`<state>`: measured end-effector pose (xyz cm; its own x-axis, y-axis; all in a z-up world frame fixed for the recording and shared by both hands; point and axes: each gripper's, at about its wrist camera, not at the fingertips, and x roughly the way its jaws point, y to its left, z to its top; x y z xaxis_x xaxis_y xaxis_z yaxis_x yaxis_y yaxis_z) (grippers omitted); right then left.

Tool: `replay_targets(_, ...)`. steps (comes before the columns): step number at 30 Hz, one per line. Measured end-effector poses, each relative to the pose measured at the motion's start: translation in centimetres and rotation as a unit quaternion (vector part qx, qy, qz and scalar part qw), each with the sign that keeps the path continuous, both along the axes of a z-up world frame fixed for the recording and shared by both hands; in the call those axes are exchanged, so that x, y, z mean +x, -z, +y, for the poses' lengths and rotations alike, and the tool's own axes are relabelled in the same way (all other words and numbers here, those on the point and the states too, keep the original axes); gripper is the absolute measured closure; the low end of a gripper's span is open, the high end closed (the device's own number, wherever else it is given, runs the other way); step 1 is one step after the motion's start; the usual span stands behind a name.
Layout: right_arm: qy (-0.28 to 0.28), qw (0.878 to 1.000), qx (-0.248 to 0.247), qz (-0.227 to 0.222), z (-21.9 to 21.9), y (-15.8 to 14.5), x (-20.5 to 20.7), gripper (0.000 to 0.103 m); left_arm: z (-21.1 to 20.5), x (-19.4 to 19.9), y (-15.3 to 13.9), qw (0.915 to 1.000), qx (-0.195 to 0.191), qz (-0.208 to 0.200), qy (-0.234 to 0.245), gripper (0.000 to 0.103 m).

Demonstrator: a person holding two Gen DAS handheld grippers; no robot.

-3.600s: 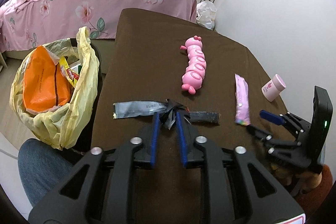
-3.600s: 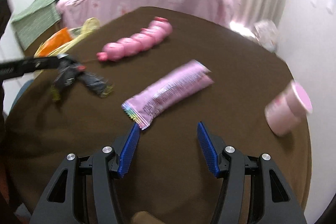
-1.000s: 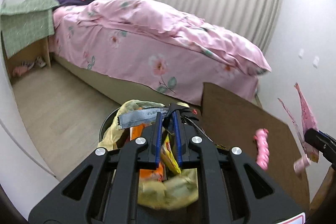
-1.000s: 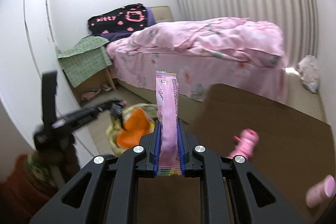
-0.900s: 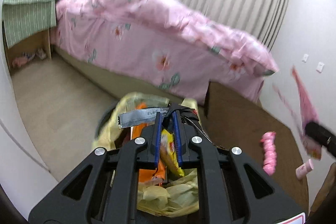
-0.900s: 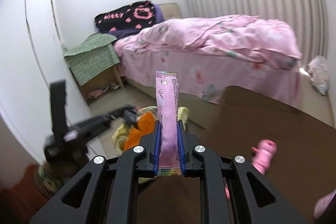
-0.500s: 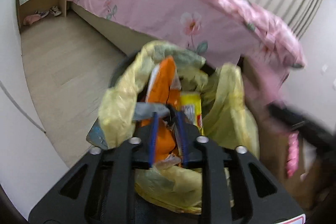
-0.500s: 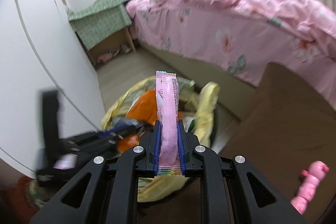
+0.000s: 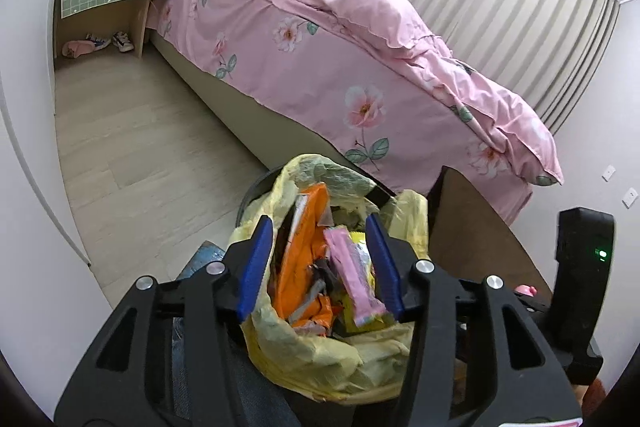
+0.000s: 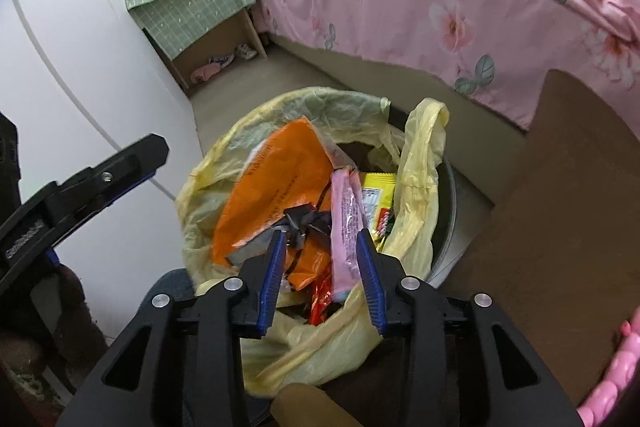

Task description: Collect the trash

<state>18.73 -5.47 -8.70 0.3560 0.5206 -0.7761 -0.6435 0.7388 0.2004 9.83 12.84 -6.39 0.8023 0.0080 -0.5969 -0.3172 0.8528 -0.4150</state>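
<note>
A bin lined with a yellow bag (image 9: 320, 359) (image 10: 420, 163) stands on the floor beside the brown table. Inside lie the pink wrapper (image 9: 352, 275) (image 10: 344, 215), the grey-black wrapper (image 10: 300, 223), an orange bag (image 9: 304, 255) (image 10: 272, 179) and a yellow packet (image 10: 378, 195). My left gripper (image 9: 320, 263) is open and empty above the bin. My right gripper (image 10: 322, 259) is open and empty, also above the bin, with the pink wrapper lying loose between its fingers. The left gripper also shows at the left of the right wrist view (image 10: 80, 187).
The brown table (image 10: 560, 227) (image 9: 472, 223) is right of the bin, with a pink caterpillar toy (image 10: 612, 379) on it. A bed with a pink floral duvet (image 9: 360, 47) lies beyond. A green-covered nightstand (image 10: 192, 7) stands by the wall.
Both grippers have opened over the bin. The grey-black wrapper dropped from the left and the pink wrapper dropped from the right; both now lie in the yellow bag.
</note>
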Motion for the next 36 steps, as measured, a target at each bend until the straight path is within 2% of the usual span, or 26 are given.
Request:
replay_targets(2, 0.011, 1.0, 0.008, -0.026, -1.6, -1.4, -1.5, 0.068, -0.8, -0.5, -0.7, 0.9999, 0.003, -0.003, 0.011, 0.057)
replay_targets(6, 0.048, 0.996, 0.015, -0.068, -5.8, -3.8, -4.8, 0.068, -3.7, -2.6, -2.3, 0.9981, 0.034, -0.009, 0.05, 0.048)
replay_targets(11, 0.106, 0.987, 0.024, -0.114, -11.9, -6.3, -10.7, 0.068, -8.8, -5.6, -3.6, 0.9923, 0.085, -0.002, 0.089, 0.028)
replay_targets(14, 0.147, 0.978, 0.009, -0.147, -15.2, -7.3, -14.0, 0.068, -12.0, -7.3, -4.4, 0.9854, 0.129, 0.003, 0.111, 0.026)
replay_targets(16, 0.175, 0.974, 0.009, -0.147, -17.2, -7.5, -16.0, 0.068, -13.8, -8.6, -4.8, 0.9803, 0.155, -0.001, 0.122, 0.026)
replay_targets(19, 0.21, 0.968, 0.036, -0.129, -20.2, -7.3, -19.1, 0.068, -16.4, -10.9, -5.3, 0.9711, 0.192, -0.004, 0.142, 0.026)
replay_targets(23, 0.24, 0.96, 0.041, -0.137, -22.0, -7.3, -22.0, 0.068, -18.4, -13.0, -6.1, 0.9618, 0.231, -0.001, 0.147, 0.026)
replay_targets(28, 0.247, 0.956, 0.046, -0.155, -22.7, -7.9, -24.6, 0.068, -19.6, -14.8, -7.5, 0.9581, 0.247, -0.014, 0.144, 0.026)
replay_targets(36, 0.24, 0.954, 0.05, -0.174, -22.5, -8.8, -25.8, 0.068, -19.8, -15.9, -7.9, 0.9604, 0.242, -0.01, 0.137, 0.026)
